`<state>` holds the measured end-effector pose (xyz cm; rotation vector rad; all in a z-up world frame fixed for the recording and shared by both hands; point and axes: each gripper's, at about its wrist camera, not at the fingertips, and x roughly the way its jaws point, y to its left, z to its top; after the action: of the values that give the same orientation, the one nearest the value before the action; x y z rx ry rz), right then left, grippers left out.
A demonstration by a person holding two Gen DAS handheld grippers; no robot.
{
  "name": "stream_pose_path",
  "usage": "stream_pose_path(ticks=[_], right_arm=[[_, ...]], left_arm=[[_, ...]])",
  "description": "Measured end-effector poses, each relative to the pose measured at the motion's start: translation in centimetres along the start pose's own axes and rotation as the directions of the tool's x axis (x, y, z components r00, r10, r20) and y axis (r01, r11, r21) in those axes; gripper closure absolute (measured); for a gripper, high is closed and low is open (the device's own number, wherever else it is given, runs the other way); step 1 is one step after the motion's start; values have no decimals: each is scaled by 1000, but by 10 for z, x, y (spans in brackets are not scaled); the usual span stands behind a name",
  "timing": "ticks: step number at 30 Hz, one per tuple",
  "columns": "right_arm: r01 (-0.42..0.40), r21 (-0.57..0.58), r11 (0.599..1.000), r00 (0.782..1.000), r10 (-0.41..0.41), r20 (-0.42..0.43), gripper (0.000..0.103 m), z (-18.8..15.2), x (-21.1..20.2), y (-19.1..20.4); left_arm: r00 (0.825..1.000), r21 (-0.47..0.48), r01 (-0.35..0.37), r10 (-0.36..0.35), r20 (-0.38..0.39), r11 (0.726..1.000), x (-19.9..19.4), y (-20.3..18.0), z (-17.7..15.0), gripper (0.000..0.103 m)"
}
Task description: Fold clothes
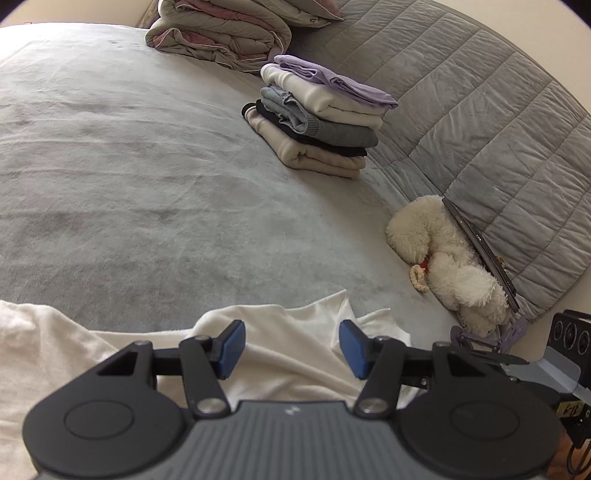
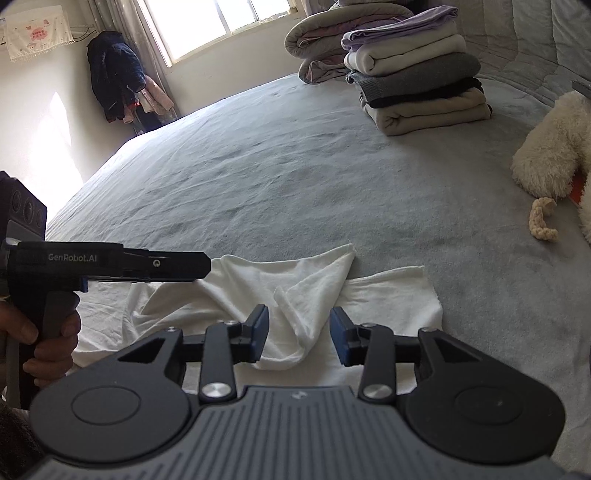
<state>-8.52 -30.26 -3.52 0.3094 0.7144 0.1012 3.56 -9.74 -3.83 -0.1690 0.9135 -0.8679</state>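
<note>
A crumpled white garment (image 1: 288, 354) (image 2: 295, 295) lies on the near part of the grey bed. My left gripper (image 1: 291, 349) hovers over it, open, with nothing between its blue pads. My right gripper (image 2: 298, 338) is open too, its pads either side of a raised fold of the white cloth. In the right wrist view the left gripper (image 2: 173, 265) shows side-on at the left, held by a hand (image 2: 44, 343), above the garment's left part. A stack of folded clothes (image 1: 317, 114) (image 2: 417, 70) sits far back near the headboard.
A fluffy white plush toy (image 1: 447, 254) (image 2: 550, 147) leans on the quilted grey headboard (image 1: 480, 103) at the right, beside a dark flat device (image 1: 480, 247). A folded duvet (image 1: 221, 33) lies at the back. Dark clothes (image 2: 114, 74) hang in the room's corner by the window.
</note>
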Motion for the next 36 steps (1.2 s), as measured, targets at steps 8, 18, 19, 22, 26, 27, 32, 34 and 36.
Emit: stream_pose_path(ticks=[8,18,19,22,26,27,32,34,36], right_arm=[[87,-26,996,994,-86,66,63,-23,13,12],[131,-70,989,977,-117,175,80,-41,15,14],[127,-53,991,977,-115,180,88,-41,14,11],[112,-3,994,975,-109,196,97,-40,12,4],[73,82,994,972,-90,216,99,-39,8,-9],[56,108,993,972,-79,220,99,-38,5,-12],[-27,208,978,964,-29,264,99,-35,-12,-21],[-49,224,973,959,-16,283,99,-33,-20,-21],[-60,235,970,953,-14,302,99,-33,-28,-20]], left_arm=[[997,125,3,6,-75,992,50,-20,26,45],[991,155,69,-49,-128,986,97,-35,38,55],[990,147,71,-52,-128,987,99,-35,38,58],[989,120,70,-53,-137,990,104,-36,38,81],[990,109,65,-51,-128,992,104,-38,35,103],[992,113,61,-48,-118,992,102,-39,34,103],[997,121,68,-62,-55,990,88,-53,35,103],[997,129,80,-76,-35,988,80,-61,36,103],[996,141,90,-87,-32,986,74,-69,36,103]])
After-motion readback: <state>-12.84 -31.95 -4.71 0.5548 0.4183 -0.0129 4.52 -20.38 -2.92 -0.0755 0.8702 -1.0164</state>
